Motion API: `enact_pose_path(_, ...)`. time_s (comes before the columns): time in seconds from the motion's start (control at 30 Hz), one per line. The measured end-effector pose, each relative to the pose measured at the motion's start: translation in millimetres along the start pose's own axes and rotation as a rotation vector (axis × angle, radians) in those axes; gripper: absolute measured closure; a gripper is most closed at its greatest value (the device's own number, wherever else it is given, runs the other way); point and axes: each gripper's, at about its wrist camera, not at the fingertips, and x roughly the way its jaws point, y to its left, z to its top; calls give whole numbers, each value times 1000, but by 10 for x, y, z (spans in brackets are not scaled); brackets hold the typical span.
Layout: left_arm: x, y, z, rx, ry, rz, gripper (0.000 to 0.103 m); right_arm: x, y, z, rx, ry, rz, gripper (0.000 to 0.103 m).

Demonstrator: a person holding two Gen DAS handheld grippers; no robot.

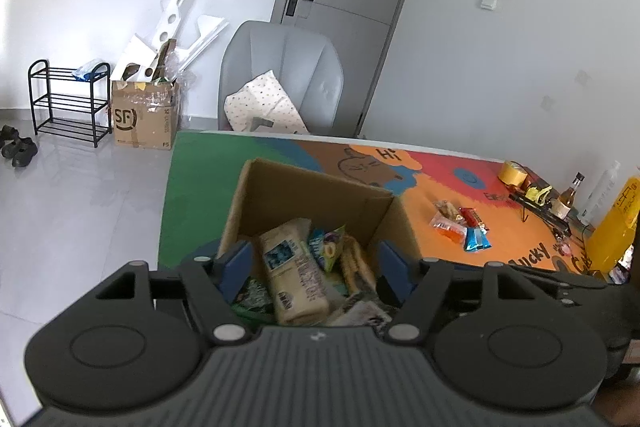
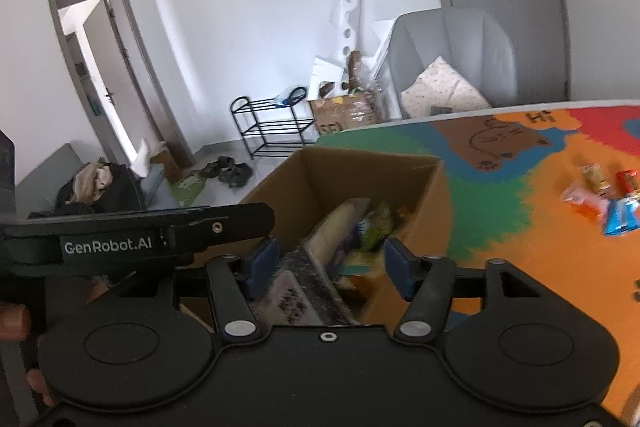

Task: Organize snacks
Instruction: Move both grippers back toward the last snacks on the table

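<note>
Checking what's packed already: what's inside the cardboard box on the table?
Inside the cardboard box: a long beige packet, a green-and-blue pouch, a brown snack pack, a dark green packet. Whatever lies beneath them is covered.

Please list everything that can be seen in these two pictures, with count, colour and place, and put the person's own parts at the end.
Open brown cardboard box: one, on the colourful mat, before both grippers.
Snack packets in the box: several, beige, green, grey.
Loose snack packets: about four, orange, red, blue, on the mat right of the box.
Yellow tape roll: one, far right of the mat.
Grey armchair: one, behind the table, with a dotted cushion.
Black shoe rack: one, by the wall.
Brown SF carton: one, on the floor.
Left gripper: black, blue pads, open.
Right gripper: same, open.
</note>
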Motion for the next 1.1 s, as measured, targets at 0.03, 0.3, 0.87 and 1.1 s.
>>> enact_pose_path(0.03, 5, -22, 4, 3, 0, -1, 33, -25, -13, -9, -9, -9, -19, 32)
enact_pose_path(0.3, 53, -336, 5, 39, -3, -21, 29, -278, -345, -40, 34, -50, -80, 32)
enact_pose_path(0.87, 361, -1161, -86, 106, 11, -39, 13, -753, -1196, -244, 143, -89, -223, 19)
enact_pose_path(1.1, 539, -1470, -148, 141, 29, -40, 11, -868, -1547, -339, 203, -100, -250, 15)
